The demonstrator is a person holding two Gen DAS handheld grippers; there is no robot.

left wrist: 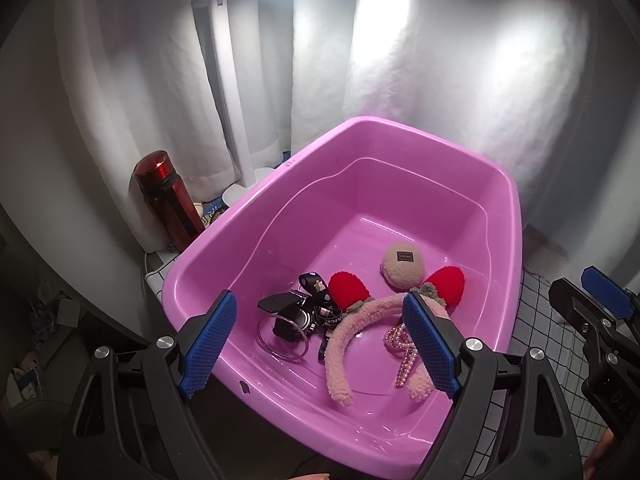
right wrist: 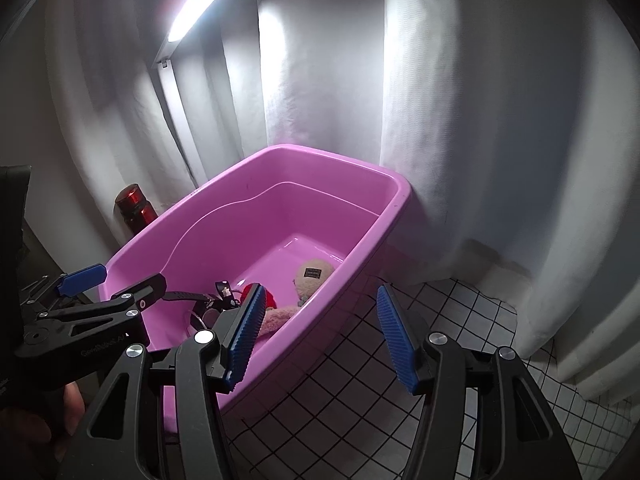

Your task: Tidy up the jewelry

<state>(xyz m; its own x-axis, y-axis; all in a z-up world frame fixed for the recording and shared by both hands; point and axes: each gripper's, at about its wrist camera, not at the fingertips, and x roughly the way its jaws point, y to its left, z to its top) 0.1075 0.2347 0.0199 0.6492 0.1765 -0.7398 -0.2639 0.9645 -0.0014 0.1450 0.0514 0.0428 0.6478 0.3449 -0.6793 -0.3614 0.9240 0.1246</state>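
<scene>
Your left claw (left wrist: 320,344) gapes empty over the pink tub (left wrist: 400,136); your right claw (right wrist: 320,340) hangs open over the checked surface (right wrist: 360,380).

Open tub (left wrist: 508,216) (far half bare); bottle (left wrist: 170,196) left

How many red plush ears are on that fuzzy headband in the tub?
2. One red plush ear lies beside the black strap; the other red plush ear lies right of the beige round plush puff. None seems hidden.

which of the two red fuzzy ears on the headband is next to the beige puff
The right red ear in the left wrist view; the beige puff touches it, while the other ear sits beside the black strap.
</scene>
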